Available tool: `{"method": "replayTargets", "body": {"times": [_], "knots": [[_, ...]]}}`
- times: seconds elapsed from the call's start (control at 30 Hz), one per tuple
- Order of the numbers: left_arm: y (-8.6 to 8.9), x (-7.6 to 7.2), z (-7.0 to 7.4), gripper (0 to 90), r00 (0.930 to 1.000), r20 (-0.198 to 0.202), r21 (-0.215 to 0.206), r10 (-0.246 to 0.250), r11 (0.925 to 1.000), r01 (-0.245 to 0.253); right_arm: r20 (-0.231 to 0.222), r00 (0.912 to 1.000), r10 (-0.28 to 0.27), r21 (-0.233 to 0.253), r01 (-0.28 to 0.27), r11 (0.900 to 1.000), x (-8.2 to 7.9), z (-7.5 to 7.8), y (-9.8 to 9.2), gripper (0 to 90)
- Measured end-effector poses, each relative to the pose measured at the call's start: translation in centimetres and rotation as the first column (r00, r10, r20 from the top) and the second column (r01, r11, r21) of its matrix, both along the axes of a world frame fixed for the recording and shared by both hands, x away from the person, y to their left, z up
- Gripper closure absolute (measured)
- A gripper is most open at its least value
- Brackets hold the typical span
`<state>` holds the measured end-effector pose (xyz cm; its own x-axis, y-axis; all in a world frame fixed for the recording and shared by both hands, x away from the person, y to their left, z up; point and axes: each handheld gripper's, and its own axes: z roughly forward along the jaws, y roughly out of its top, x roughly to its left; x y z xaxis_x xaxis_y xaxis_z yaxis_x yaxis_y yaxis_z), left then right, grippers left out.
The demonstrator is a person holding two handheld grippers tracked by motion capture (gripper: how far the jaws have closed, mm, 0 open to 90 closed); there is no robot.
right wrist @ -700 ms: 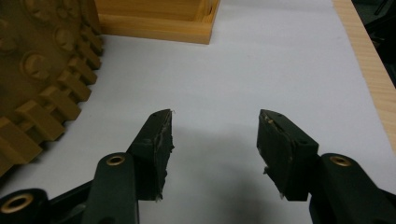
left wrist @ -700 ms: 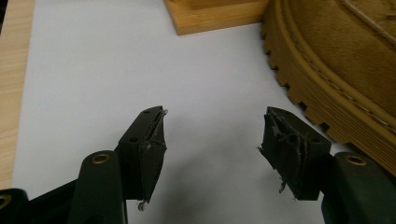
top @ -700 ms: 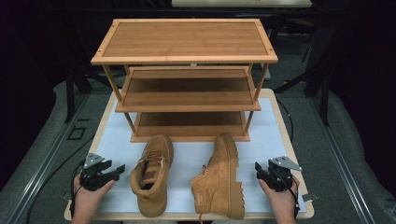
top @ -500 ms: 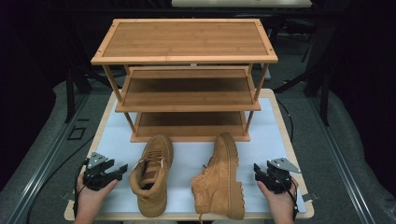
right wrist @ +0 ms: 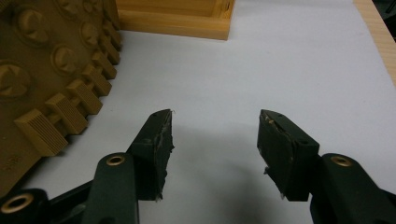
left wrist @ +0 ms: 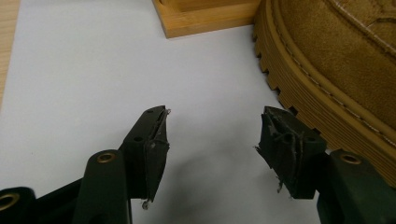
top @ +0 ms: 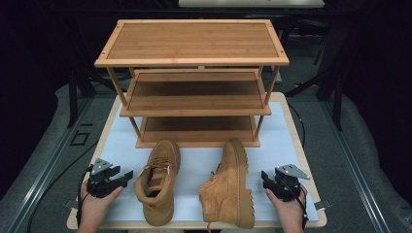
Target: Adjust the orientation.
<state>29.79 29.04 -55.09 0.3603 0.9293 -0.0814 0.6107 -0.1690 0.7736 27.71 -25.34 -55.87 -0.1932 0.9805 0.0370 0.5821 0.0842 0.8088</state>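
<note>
Two tan boots lie on the white mat in front of a wooden three-tier shoe rack (top: 194,94). The left boot (top: 158,187) stands upright, and the right boot (top: 232,187) lies on its side with its lugged sole turned right. My left gripper (top: 125,176) rests open just left of the upright boot, whose sole edge (left wrist: 327,88) is beside the right jaw. Nothing sits between the left gripper's (left wrist: 215,130) jaws. My right gripper (top: 265,176) is open just right of the tipped boot, facing its sole (right wrist: 46,79). The right gripper (right wrist: 212,126) also holds nothing.
The rack's base board (left wrist: 205,21) sits a short way ahead of both grippers, and its corner (right wrist: 177,23) is near the tipped boot's toe. The mat (top: 282,141) covers a wooden table whose edge (right wrist: 378,32) lies to the right. Dark floor surrounds the table.
Both hands have crept slightly inward toward the boots. The boots and the rack have not moved, and both grippers have stayed open.
</note>
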Motion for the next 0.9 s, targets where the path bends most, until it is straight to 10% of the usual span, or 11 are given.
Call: {"method": "replayTargets", "body": {"times": [0.57,0.9], "knots": [[-0.8,-2.8,7.0,51.3,0.9952,0.01,-0.169,-0.097,0.9808,0.098,0.03,0.9996,-0.003,-0.01,0.003,1.0,-0.7,0.8,-0.1,43.9],[-2.6,-2.5,12.4,55.3,0.9616,-0.14,-0.17,-0.236,0.9625,0.211,0.027,0.9996,-0.011,0.009,0.011,1.0,-1.5,0.9,-0.4,43.4]]}}
